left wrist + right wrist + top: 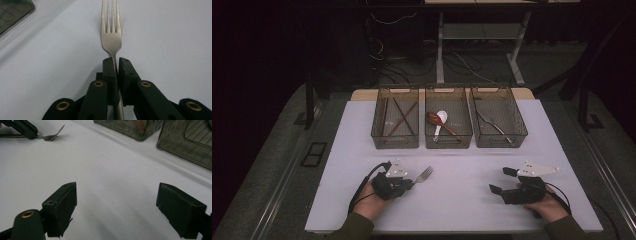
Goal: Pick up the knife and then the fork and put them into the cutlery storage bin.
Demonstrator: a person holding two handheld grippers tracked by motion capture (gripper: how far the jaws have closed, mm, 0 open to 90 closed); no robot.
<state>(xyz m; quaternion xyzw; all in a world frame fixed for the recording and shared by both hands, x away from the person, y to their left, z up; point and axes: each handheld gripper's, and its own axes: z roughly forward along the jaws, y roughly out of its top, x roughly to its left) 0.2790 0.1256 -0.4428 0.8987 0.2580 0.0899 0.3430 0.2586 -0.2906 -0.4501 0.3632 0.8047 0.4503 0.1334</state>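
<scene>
Dark room, white surface (462, 200), three mesh baskets (448, 142) at far edge. Left claw (412, 184) clenched on fork (111, 37) handle, tines forward, probably for sorting into right basket (499, 140). Right claw (502, 181) spread wide, idle.

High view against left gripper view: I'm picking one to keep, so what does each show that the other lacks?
High view alone: three baskets in a row holding chopsticks, spoons and a fork-like utensil, plus the right gripper, open. Left gripper view alone: the jaws closed on the fork's neck just below the tines. Both: the fork held by the left gripper over the white table.
</scene>
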